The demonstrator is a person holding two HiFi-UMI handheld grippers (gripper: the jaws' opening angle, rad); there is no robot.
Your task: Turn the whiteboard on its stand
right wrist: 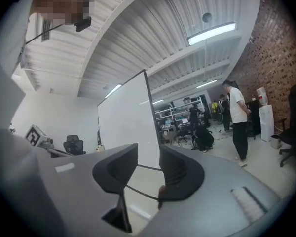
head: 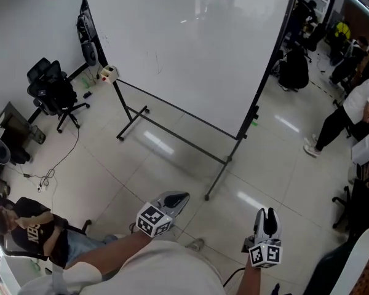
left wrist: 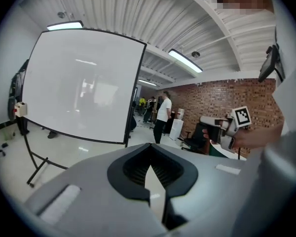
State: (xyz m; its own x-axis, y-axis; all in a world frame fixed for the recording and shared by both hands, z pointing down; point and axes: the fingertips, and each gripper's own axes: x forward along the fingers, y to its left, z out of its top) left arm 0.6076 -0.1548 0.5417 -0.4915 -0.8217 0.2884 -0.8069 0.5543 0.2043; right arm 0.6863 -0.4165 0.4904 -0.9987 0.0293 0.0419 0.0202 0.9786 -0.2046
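The large white whiteboard stands on a black wheeled stand in the middle of the room, a good step in front of me. It also fills the left of the left gripper view as the whiteboard, and shows edge-on in the right gripper view as the whiteboard. My left gripper is low in the head view, shut and holding nothing, apart from the board. My right gripper hangs to its right, jaws open with nothing between them. Both point toward the stand's near leg without touching it.
A black office chair stands left of the board. Cables trail across the tiled floor. A person sits at bottom left, and another stands at right. A small white box hangs at the board's left corner.
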